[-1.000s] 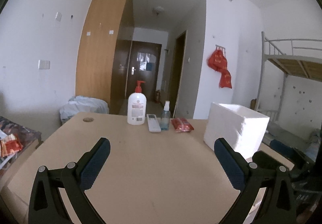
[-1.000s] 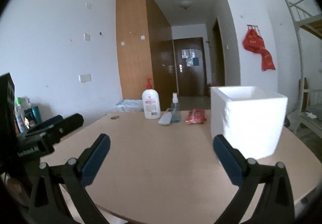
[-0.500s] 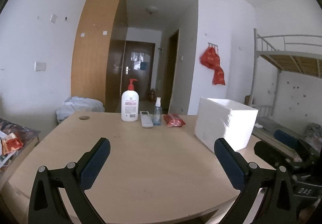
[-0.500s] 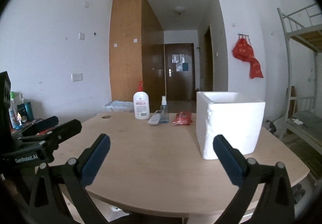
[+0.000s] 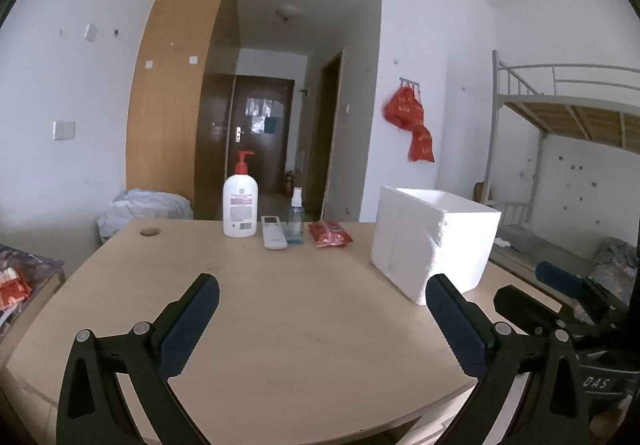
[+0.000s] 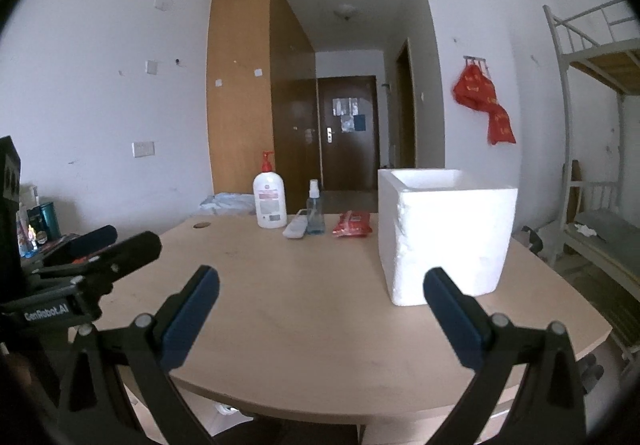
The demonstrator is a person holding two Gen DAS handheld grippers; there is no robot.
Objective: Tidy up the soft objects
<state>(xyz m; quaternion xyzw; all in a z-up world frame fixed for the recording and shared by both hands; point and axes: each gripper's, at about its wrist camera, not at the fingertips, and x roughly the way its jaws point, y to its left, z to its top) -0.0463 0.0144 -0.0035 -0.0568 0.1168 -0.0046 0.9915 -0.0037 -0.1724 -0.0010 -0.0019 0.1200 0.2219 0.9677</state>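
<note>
A red soft packet (image 5: 329, 234) (image 6: 353, 224) lies flat at the far side of the wooden table (image 5: 296, 317) (image 6: 304, 285). To its right stands a white foam box (image 5: 434, 241) (image 6: 446, 235), open at the top. My left gripper (image 5: 322, 295) hovers open over the near table edge, nothing between its fingers. Just as wide open, my right gripper (image 6: 320, 287) is held near the front edge, left of the box. Each gripper shows in the other's view: the right gripper (image 5: 556, 297), the left gripper (image 6: 108, 249).
A white pump bottle (image 5: 240, 205) (image 6: 270, 203), a white remote (image 5: 273, 232) (image 6: 295, 227) and a small spray bottle (image 5: 295, 221) (image 6: 314, 209) stand beside the packet. A bunk bed (image 5: 568, 149) is at the right, a cluttered shelf (image 6: 32, 229) at the left.
Both grippers have pulled back from the table, so the box and bottles look farther away. Both stayed open; nothing on the table moved.
</note>
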